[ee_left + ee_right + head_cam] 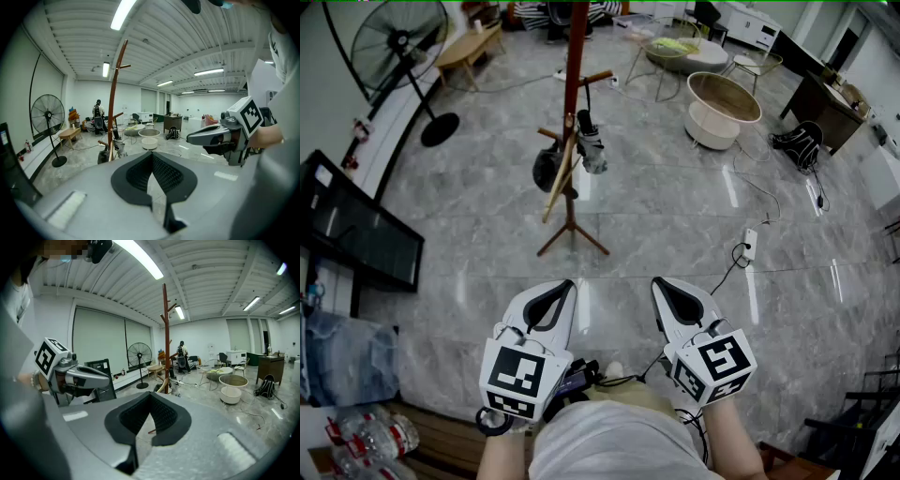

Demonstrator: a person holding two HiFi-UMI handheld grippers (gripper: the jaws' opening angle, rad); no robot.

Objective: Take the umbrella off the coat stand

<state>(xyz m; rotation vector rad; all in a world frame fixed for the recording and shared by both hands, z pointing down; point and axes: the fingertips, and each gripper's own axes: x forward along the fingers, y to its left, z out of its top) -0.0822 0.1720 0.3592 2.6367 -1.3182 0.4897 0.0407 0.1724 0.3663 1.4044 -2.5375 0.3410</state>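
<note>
Umbrella (592, 150), grey, compact, on slim wooden stand (573, 84)

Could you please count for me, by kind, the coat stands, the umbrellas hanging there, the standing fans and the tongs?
Coat stand: 1
Umbrella: 1
Standing fan: 1
Tongs: 2, left tongs and right tongs
Total: 5

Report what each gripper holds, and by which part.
Nothing is held. The left gripper and right gripper are both shut and empty; the umbrella hangs on the coat stand, apart from them.
</note>
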